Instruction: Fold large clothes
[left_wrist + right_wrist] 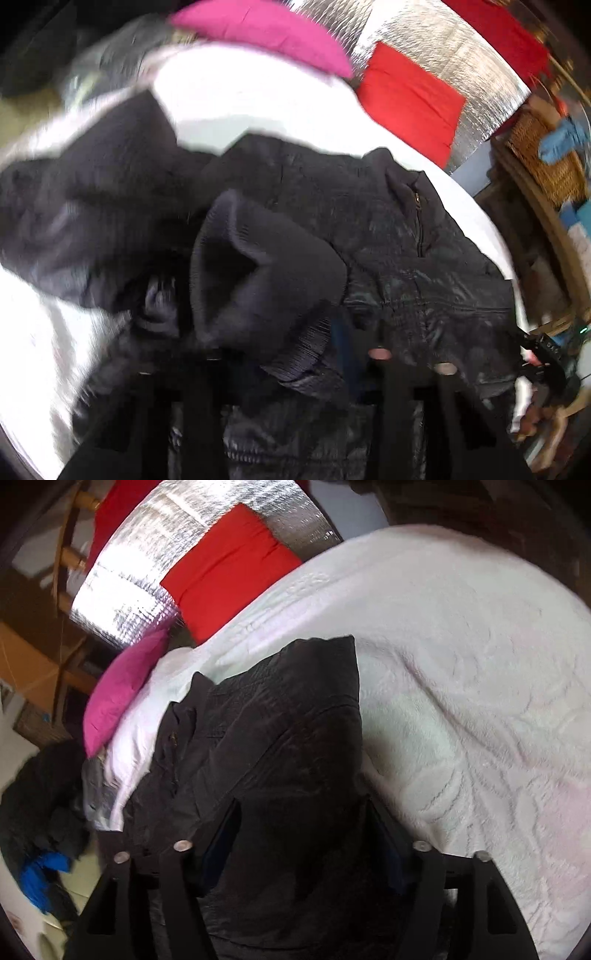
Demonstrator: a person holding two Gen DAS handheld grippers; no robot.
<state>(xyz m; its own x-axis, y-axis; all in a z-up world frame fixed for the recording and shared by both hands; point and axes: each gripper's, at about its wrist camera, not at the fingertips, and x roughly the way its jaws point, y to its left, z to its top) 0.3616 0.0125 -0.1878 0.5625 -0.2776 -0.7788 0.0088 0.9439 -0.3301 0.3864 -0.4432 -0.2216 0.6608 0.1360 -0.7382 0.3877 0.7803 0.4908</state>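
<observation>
A black jacket (pixel 388 236) lies spread on a white bedcover (pixel 258 99). One sleeve is folded in over the jacket, and its ribbed cuff (pixel 258 266) gapes toward the camera. My left gripper (pixel 284 354) is at the bottom of the left wrist view, blurred and dark, with the cuff's ribbed edge pinched between its pads. In the right wrist view the jacket (pixel 288 716) runs up from my right gripper (pixel 306 830). A thick bunch of its fabric fills the gap between the right fingers (pixel 221 834), which are shut on it.
A pink pillow (pixel 266 33) and a red pillow (pixel 410 103) rest against a silver foil panel (pixel 443 48) at the bed's head. A wicker basket (pixel 543 155) stands beside the bed. Dark clothes (pixel 44 797) and a blue garment (pixel 40 878) lie on the floor.
</observation>
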